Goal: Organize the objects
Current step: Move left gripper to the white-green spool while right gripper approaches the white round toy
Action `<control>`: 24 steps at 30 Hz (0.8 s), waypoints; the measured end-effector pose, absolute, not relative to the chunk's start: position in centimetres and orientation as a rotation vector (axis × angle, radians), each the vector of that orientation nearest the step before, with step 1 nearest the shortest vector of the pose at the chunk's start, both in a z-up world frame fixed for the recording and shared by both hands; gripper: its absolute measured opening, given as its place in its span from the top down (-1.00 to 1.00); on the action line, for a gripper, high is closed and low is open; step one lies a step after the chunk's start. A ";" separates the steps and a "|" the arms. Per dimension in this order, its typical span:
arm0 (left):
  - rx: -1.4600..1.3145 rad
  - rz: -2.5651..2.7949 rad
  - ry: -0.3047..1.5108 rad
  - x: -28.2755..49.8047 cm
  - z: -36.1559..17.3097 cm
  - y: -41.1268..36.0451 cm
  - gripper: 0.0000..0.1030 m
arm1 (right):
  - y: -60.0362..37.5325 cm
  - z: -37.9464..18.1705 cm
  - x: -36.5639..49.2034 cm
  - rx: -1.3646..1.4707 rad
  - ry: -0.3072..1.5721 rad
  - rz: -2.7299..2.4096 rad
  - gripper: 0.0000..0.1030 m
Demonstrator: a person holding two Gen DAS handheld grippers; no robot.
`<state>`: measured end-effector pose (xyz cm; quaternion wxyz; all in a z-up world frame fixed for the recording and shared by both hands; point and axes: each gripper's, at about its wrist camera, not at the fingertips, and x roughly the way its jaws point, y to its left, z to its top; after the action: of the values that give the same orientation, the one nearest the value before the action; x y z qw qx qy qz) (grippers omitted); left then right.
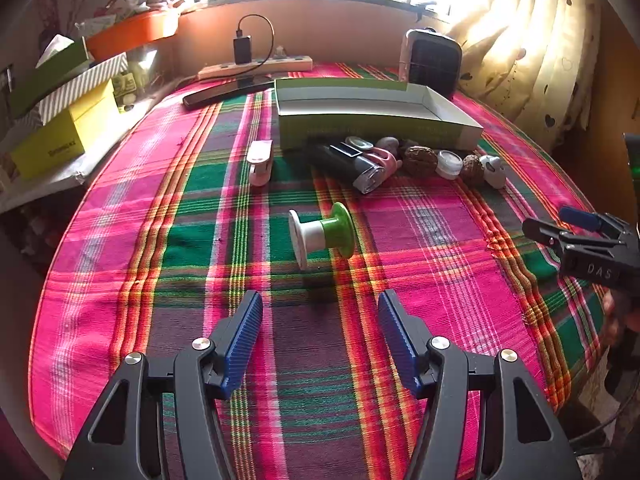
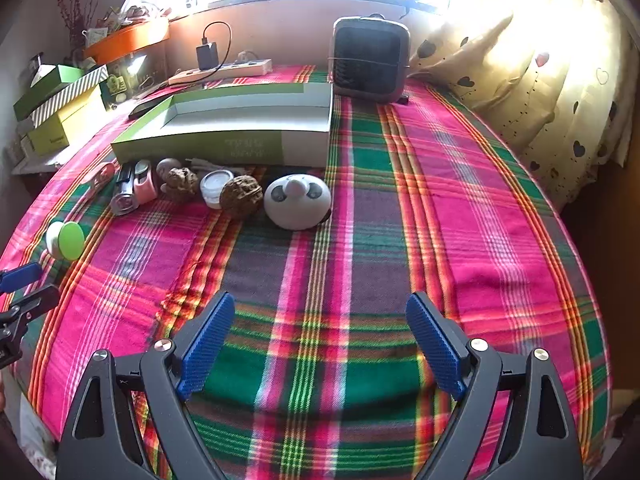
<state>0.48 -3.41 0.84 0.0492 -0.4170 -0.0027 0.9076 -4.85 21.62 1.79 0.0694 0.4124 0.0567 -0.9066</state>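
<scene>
The left gripper [image 1: 320,320] hangs over the plaid cloth [image 1: 440,240] with its blue ribbed fingers [image 1: 244,332] spread apart and nothing between them. The right gripper [image 2: 320,332] is likewise wide apart and empty.

Just ahead of the left gripper, at twelve o'clock, a spool-shaped piece [image 1: 320,234] lies on its side: a white drum and end disc with a glossy green flared cap.

Farther on, a row of small things lies at the front wall of the open green-and-white box [image 1: 380,120]: a black cylinder with a clear end [image 1: 348,162], a pink piece [image 1: 386,158], two wrinkled brown walnuts [image 1: 420,160], a small white jar [image 1: 449,164], and a white rounded gadget [image 2: 298,200]. At eleven o'clock, apart from these, lies a pale pink item [image 1: 260,160], perhaps a clip.

Behind the box, at one o'clock, stands a small grey heater [image 1: 434,60].
</scene>
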 end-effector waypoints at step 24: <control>-1.316 2.715 -0.061 -4.5 0.6 -3.7 -0.14 | 21.6 0.7 -11.5 1.307 0.190 -2.606 -0.71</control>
<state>-4.51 -3.68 0.61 0.0618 -0.4352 -0.0200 0.8980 -11.53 21.56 0.74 0.1098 0.4447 0.0646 -0.8866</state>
